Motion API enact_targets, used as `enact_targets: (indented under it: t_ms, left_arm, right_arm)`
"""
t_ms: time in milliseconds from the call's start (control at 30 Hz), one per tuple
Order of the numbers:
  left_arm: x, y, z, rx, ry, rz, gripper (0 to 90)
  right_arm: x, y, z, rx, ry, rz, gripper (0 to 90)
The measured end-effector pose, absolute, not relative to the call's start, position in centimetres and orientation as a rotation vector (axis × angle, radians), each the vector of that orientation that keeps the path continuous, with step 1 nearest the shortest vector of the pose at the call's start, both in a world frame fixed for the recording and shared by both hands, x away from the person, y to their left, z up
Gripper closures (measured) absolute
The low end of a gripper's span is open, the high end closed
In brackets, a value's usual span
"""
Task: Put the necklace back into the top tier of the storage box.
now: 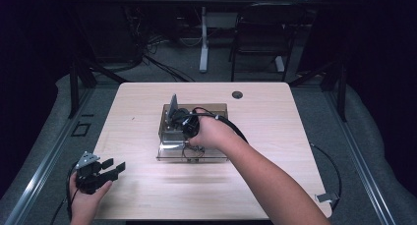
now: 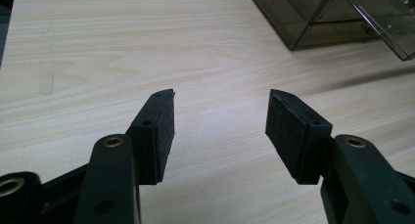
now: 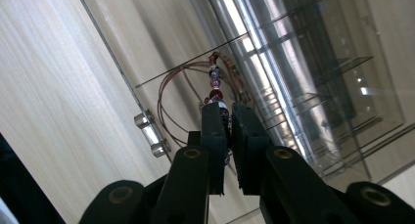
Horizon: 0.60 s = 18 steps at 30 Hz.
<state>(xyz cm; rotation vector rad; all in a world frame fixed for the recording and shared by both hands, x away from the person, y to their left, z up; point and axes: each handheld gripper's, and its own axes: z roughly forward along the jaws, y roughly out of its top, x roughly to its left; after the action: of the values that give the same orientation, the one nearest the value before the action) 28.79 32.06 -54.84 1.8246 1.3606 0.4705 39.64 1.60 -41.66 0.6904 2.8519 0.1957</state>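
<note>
Item one, right gripper (image 3: 226, 117): I am holding its jaws nearly together, pinching a beaded wire bracelet (image 3: 195, 94), whose dark red and purple beads are rising just above the pads while its thin coppery loops are hanging out to the side. I am keeping it low over the pulled-out drawer (image 3: 147, 53) of a clear acrylic organizer (image 1: 216, 109), which is standing at the middle of the bench (image 1: 275, 136); the drawer's small clear knob (image 3: 151, 134) is sitting just beside the loops. Item two, left gripper (image 2: 220, 123): I am resting it with jaws spread wide and nothing between them, over bare wood at the near left corner, well apart from the organizer, a corner of which is showing at the top of its own view. Progress, as I am judging it: the drawer is already open and the bracelet is in the grip, so what is remaining is either laying it down in the tray or lifting it clear, then shutting the drawer; I cannot tell which way the work is running. Unclear items: in the high view my hand (image 1: 209, 131) is covering the grip, whether the loops are touching the drawer floor is not readable, and the organizer's inner compartments are blurring into reflections.
</note>
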Motion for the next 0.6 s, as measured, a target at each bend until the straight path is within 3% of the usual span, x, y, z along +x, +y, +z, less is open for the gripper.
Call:
enact_targets:
  t_ms: [600]
  left_arm:
    - [28.8,32.0,-54.9,1.819,1.358,0.471,44.6]
  right_arm:
    - [39.4,2.0,-44.1,0.701,2.9,0.182,84.6]
